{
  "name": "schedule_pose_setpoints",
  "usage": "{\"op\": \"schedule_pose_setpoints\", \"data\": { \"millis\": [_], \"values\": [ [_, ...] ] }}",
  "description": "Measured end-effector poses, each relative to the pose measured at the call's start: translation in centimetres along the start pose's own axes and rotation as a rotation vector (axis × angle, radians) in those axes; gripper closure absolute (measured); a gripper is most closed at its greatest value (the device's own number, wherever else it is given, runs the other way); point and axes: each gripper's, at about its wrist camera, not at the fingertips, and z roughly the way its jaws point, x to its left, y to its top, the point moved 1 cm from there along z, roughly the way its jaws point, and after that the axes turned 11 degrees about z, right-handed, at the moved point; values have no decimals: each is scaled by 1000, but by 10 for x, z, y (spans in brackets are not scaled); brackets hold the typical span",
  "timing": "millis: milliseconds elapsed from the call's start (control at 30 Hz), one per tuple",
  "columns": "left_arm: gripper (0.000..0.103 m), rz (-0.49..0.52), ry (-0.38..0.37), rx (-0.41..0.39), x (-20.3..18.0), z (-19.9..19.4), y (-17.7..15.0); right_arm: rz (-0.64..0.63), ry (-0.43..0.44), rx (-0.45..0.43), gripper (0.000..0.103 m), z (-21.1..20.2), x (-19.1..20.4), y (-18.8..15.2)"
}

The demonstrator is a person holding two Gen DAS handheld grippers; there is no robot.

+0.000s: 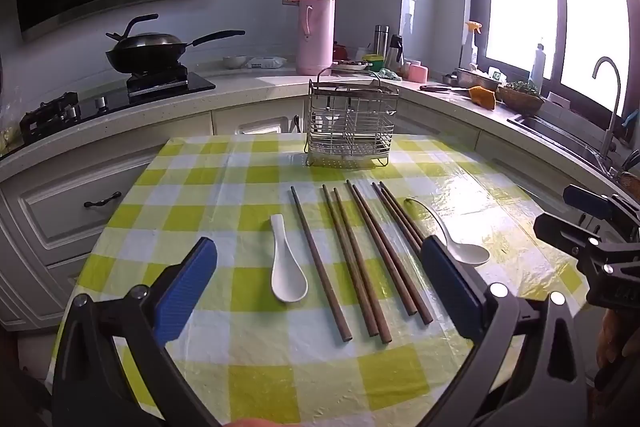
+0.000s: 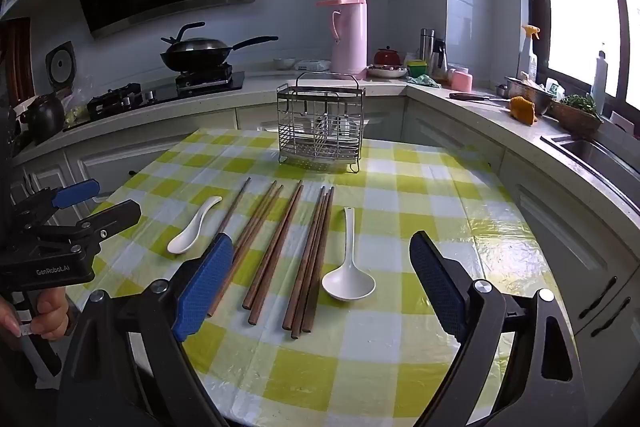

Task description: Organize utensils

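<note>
Several brown wooden chopsticks point(image 1: 360, 259) lie side by side on the green-checked tablecloth point(image 1: 240, 367); they also show in the right wrist view point(image 2: 280, 251). A short white spoon point(image 1: 286, 267) lies left of them, also seen in the right wrist view point(image 2: 194, 227). A longer white spoon point(image 2: 348, 263) lies right of them, also in the left wrist view point(image 1: 460, 239). A wire utensil rack point(image 1: 350, 119) stands upright at the table's far side, also seen from the right wrist point(image 2: 320, 125). My left gripper point(image 1: 320, 267) is open above the near table. My right gripper point(image 2: 320, 263) is open too. Both are empty.
A counter point(image 1: 248, 83) wraps around behind the table, with a wok point(image 1: 148, 53) on a stove, a pink thermos point(image 1: 316, 27), bottles and a sink point(image 2: 592, 151) at the right. Drawers with dark handles point(image 1: 102, 203) sit under the counter.
</note>
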Motion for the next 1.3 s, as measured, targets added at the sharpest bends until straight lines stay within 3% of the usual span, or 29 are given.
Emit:
{"op": "schedule_pose_setpoints", "data": {
  "millis": [800,1300],
  "values": [
    [4,9,36,-42,-5,-1,-1,-43,0,-103,18,-14,15,-4],
    [4,28,44,-50,-12,-2,2,-37,4,-104,18,-13,14,-5]
  ]
}}
